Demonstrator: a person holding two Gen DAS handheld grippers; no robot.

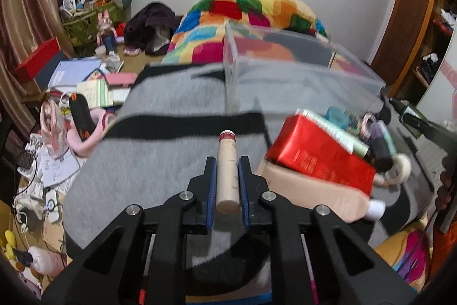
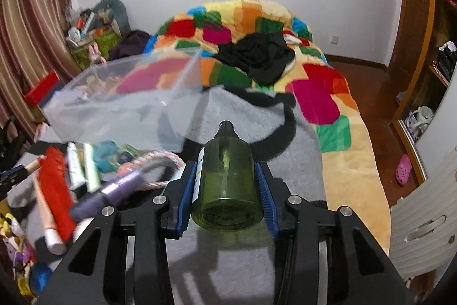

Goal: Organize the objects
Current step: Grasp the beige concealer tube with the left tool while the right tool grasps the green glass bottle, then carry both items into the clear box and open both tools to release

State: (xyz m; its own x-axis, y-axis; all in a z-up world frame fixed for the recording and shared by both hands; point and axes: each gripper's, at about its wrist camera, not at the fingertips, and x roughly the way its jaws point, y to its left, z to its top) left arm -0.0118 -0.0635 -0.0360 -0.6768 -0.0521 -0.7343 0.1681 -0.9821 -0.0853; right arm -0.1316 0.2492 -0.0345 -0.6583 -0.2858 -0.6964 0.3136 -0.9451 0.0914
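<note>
We have both hands loaded above the bed, so a slip is the main worry. Our left hand-held gripper (image 1: 227,179) is closed on a slim beige tube (image 1: 227,170), gripped along its length with the dark red cap pointing forward; the tube is smooth and narrow, and we judge it could slide out through the pads if we tilt it nose-down. Our right hand-held gripper (image 2: 225,186) is spread fairly wide and clamped on a green translucent spray bottle (image 2: 227,182), base toward the camera, black nozzle forward. Its round wall could roll between the pads.

The clear plastic bin (image 1: 300,76) sits on the grey blanket (image 1: 171,116) ahead of both grippers, ahead and to the right of the left one and ahead and to the left of the right one. Its thin transparent rim is hard to judge, so we could clip it and shove the bin. The pile with the red box (image 1: 320,159) lies just beside the bin, near enough to knock.
</note>
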